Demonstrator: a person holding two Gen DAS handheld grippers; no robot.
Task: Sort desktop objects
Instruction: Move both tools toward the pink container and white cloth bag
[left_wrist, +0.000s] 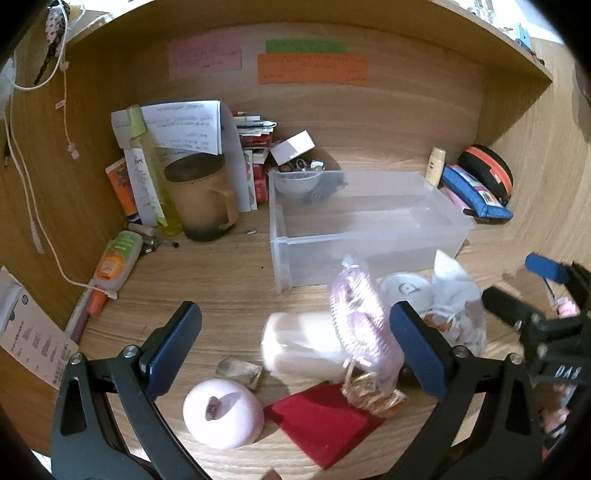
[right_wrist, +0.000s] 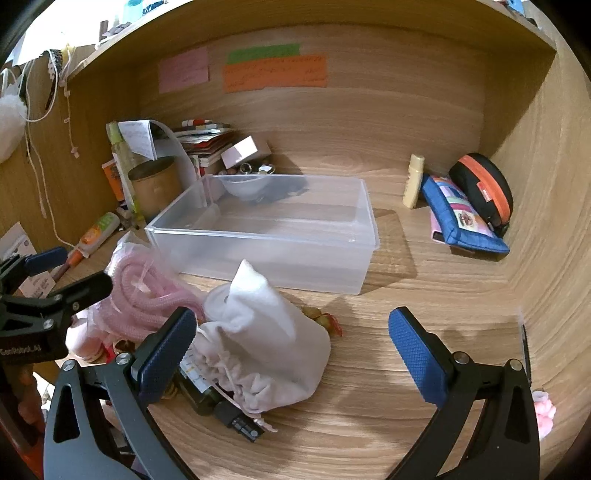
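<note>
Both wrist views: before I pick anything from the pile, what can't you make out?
- Handwriting on the orange paper note on the back wall: too small, both views.
- Dark bottle: mostly under the white drawstring cloth pouch, right view.
- Contents of the clear bag of pink cord: motion-blurred, left view.
- Clutter behind the clear plastic bin: seen only through its frosted wall.

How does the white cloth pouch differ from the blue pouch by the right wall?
The white drawstring pouch is plain, bulging and sits mid-desk near the right gripper; the blue zip pouch is flat, patterned and leans against a black round case. Both are fabric.
</note>
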